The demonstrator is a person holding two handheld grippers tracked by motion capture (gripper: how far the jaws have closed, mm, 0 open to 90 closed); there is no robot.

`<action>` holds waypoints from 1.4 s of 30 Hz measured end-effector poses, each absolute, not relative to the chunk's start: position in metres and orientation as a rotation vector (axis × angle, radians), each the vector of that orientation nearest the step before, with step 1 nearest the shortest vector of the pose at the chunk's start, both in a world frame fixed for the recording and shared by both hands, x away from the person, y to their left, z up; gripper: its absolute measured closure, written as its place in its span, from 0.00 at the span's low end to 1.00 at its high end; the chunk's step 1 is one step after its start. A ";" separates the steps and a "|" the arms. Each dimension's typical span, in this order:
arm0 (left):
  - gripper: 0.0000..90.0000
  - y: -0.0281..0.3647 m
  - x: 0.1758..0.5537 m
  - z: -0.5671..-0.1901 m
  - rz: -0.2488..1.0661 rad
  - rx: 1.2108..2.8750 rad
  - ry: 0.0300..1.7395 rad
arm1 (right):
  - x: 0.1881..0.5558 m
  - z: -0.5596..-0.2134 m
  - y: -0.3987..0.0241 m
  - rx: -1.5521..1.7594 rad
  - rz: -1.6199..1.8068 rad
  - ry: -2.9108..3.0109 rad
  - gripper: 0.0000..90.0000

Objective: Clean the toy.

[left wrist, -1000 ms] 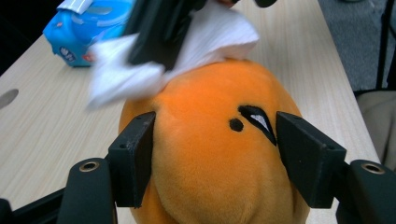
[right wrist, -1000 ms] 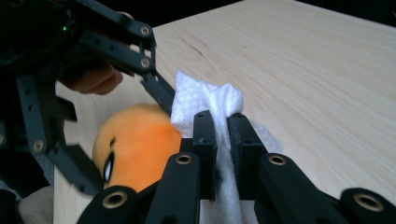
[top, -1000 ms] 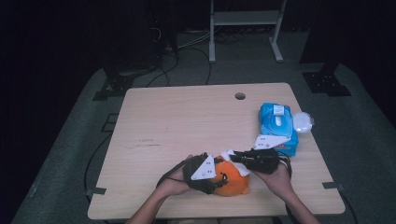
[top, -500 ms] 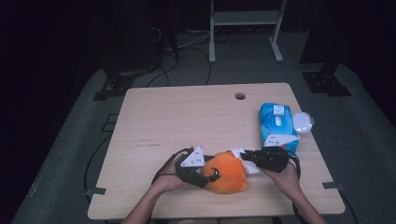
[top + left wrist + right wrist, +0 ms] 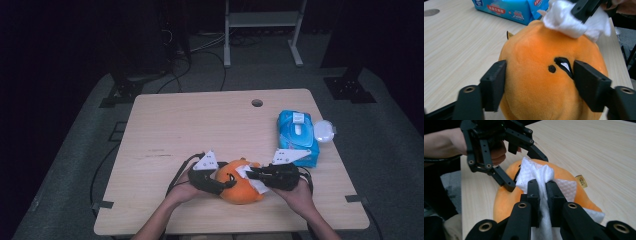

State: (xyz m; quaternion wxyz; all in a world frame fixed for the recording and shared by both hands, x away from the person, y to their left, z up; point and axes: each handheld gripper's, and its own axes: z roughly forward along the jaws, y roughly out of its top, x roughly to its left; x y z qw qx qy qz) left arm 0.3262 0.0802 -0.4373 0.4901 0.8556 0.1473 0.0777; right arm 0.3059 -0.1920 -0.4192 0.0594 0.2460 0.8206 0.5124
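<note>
An orange plush toy with a black face lies near the table's front edge. My left gripper comes at it from the left, jaws on either side of the plush; they have just been opening a little, and the pads still press into its sides. My right gripper reaches in from the right, shut on a white wipe that lies across the top of the plush. In the left gripper view the wipe sits bunched on the toy's crown under the other gripper's black jaw.
A blue pack of wipes lies at the right of the wooden table, with a round white lid beside it. A cable hole sits near the far edge. Dark floor, cables and a metal stand lie beyond.
My left gripper has shifted left, so more of the plush's top shows. The right gripper with the wipe has slid onto the top of the plush.
</note>
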 end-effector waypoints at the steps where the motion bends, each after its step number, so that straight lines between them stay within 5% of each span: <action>1: 0.27 0.082 0.327 -0.434 0.180 2.058 0.356 | 0.307 -0.420 -0.193 0.753 1.552 2.487 0.91; 5: 0.14 0.086 0.328 -0.428 0.161 2.043 0.355 | 0.314 -0.424 -0.204 0.812 1.557 2.463 0.91; 11: 0.31 0.080 0.326 -0.434 0.171 2.069 0.358 | 0.317 -0.424 -0.208 0.842 1.530 2.438 0.91; 16: 0.35 0.073 0.320 -0.428 0.204 2.069 0.337 | 0.307 -0.413 -0.191 0.759 1.599 2.438 0.91; 22: 0.10 0.078 0.328 -0.436 0.164 2.024 0.383 | 0.314 -0.417 -0.198 0.789 1.566 2.433 0.91; 26: 0.19 0.079 0.330 -0.440 0.128 2.019 0.366 | 0.321 -0.422 -0.209 0.868 1.557 2.415 0.90; 29: 0.35 0.078 0.329 -0.435 0.143 2.016 0.373 | 0.317 -0.417 -0.206 0.845 1.553 2.399 0.91; 35: 0.37 0.066 0.320 -0.424 0.183 2.020 0.345 | 0.304 -0.405 -0.189 0.723 1.592 2.395 0.91; 39: 0.14 0.065 0.322 -0.428 0.197 2.026 0.344 | 0.311 -0.413 -0.196 0.759 1.562 2.415 0.91; 42: 0.11 0.067 0.326 -0.433 0.168 2.011 0.357 | 0.314 -0.414 -0.201 0.781 1.565 2.408 0.91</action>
